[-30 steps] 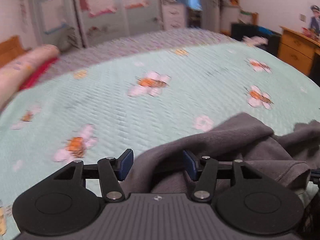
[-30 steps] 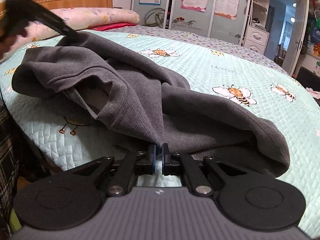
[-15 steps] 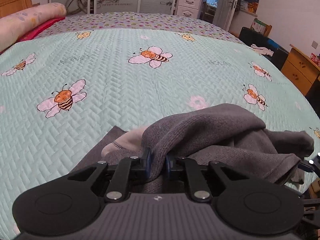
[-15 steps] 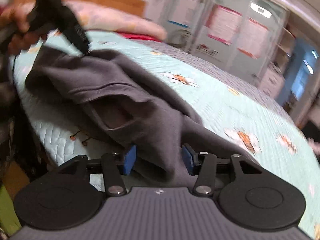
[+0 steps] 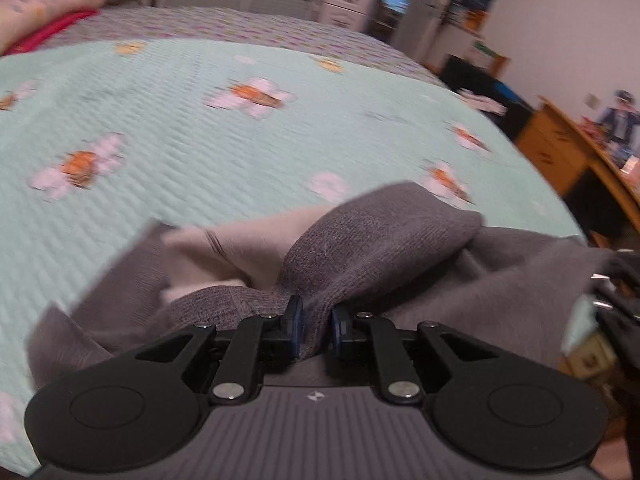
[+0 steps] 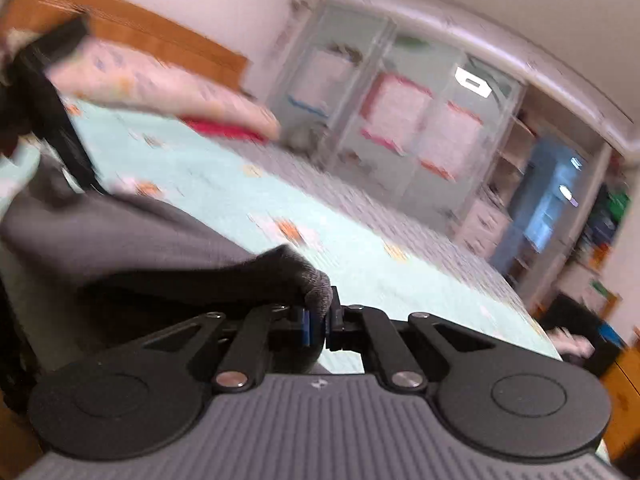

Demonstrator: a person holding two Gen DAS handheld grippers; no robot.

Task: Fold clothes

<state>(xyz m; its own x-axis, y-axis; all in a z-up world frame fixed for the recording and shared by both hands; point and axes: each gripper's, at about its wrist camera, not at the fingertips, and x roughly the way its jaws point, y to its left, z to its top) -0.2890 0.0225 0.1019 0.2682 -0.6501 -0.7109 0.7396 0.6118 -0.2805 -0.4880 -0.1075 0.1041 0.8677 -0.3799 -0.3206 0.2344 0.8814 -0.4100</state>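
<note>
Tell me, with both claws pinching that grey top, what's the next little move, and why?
Probably draw the two apart to stretch it flat. The left gripper and right gripper each clamp a bunch of the grey top, which lies crumpled on the bedspread, pale lining showing.

Grey garment (image 5: 384, 236) between left fingers (image 5: 295, 322)

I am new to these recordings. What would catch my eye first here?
The dark grey sweatshirt lying bunched on the mint bee-print quilt, with a fold clamped in the left gripper. The right gripper pinches another fold of it.
</note>
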